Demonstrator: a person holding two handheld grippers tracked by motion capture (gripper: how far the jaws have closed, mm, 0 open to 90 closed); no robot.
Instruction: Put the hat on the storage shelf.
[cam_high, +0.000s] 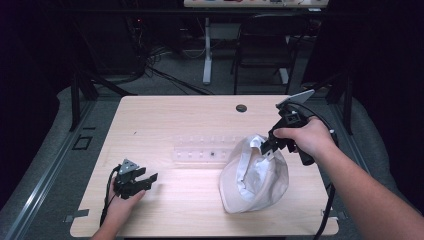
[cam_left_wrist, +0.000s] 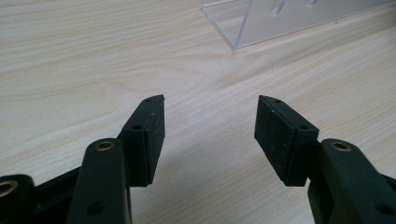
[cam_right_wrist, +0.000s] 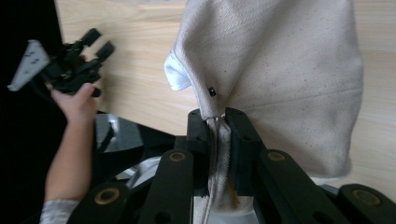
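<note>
Spreading under everything, the tabletop (cam_high: 165, 112) carries our cream cap (cam_high: 255, 175), which slumps just right of the clear plastic rack (cam_high: 200, 150). We clench our right tongs (cam_high: 268, 146) on the cap's rim, probably to lift it toward that rack. Well left of the rack, our left tongs (cam_high: 145, 181) rest released, likely waiting to help.

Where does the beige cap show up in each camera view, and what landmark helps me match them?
High view: beige cap lies right of centre on the table, its edge pinched by the right hand-held gripper.
Left gripper view: not in it.
Right gripper view: cap hangs across the upper centre, its fabric clamped between the jaws.
Shared landmark: the light wooden table.
</note>
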